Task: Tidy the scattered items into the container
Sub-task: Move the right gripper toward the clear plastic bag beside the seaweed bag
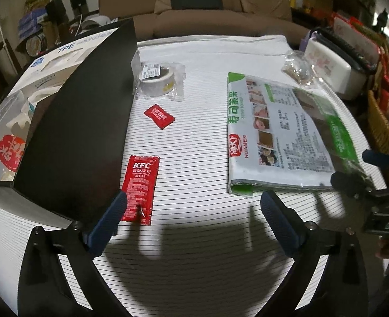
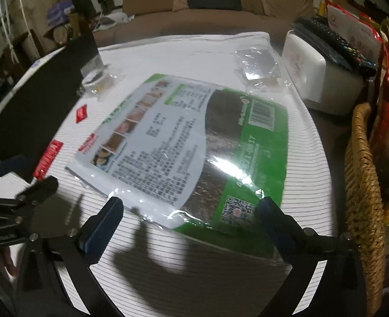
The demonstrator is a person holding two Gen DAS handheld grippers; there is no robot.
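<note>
Left gripper (image 1: 193, 206) hovers low, fingers spread, KFC ketchup sachet (image 1: 139, 188) at its nine o'clock beside the black container (image 1: 75, 132). Right gripper (image 2: 190, 212), fingers spread, straddles the seaweed pack (image 2: 184, 148) edge.

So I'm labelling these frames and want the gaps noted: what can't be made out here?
- Left wrist view: the black box hides its own inside behind its dark wall.
- Left wrist view: the KFC sachet has its near corner covered by a left gripper finger.
- Right wrist view: small print on the seaweed pack is blurred by glare.
</note>
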